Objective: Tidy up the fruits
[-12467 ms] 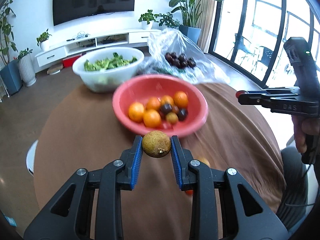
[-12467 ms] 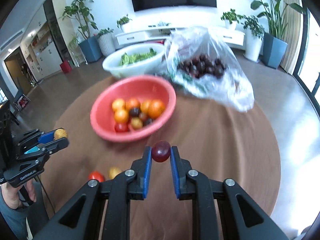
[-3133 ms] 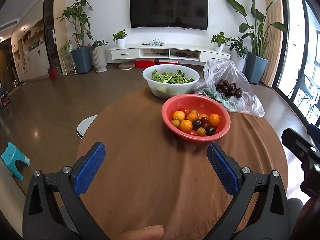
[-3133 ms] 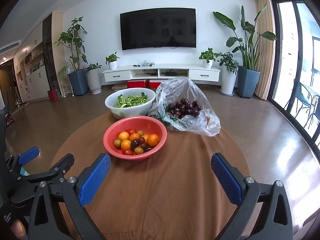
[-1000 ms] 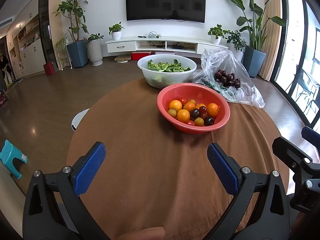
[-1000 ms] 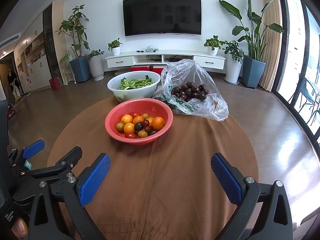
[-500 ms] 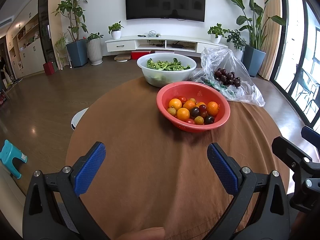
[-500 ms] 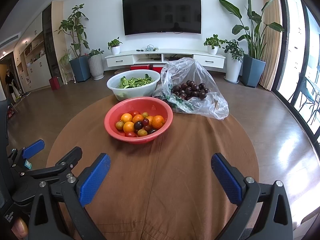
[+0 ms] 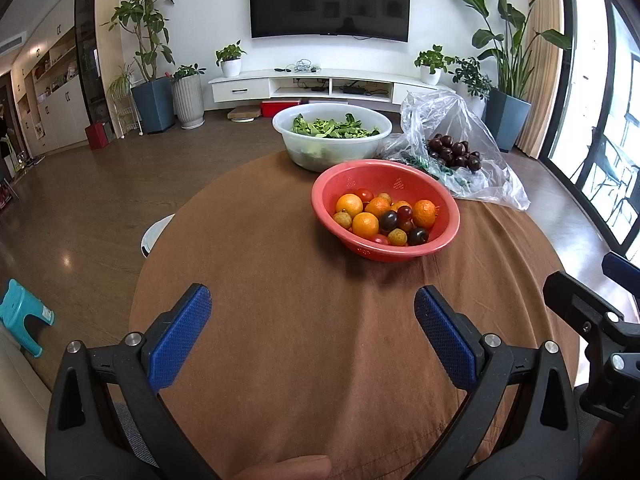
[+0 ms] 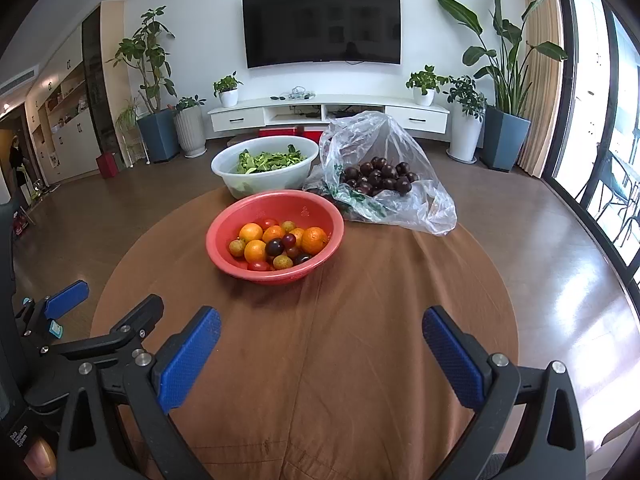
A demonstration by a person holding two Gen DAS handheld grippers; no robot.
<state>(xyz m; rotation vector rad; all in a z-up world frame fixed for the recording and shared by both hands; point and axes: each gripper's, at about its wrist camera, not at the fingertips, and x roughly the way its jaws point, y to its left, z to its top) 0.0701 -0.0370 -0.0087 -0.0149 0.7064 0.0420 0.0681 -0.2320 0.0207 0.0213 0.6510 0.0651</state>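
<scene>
A red bowl [image 9: 416, 178] [image 10: 240, 216] on the round brown table holds oranges [image 9: 349, 203], dark plums [image 9: 388, 220], small yellow fruits and red tomatoes. My left gripper [image 9: 312, 320] is open and empty over the near part of the table, well short of the bowl. My right gripper [image 10: 320, 340] is open and empty, also near the front edge. The left gripper also shows at the left of the right wrist view [image 10: 104, 312]; the right gripper shows at the right edge of the left wrist view [image 9: 592, 300].
A white bowl of green leaves [image 9: 332, 136] [image 10: 266, 166] stands behind the red bowl. A clear plastic bag of dark plums [image 9: 456, 152] [image 10: 380, 178] lies at the back right. A brown cloth [image 9: 280, 280] covers the table. A white stool [image 9: 154, 234] and a teal stool [image 9: 24, 316] stand on the floor at left.
Over 12.5 s both grippers let go of their fruit, opened and drew back to the table's near side. In the last second almost nothing has moved.
</scene>
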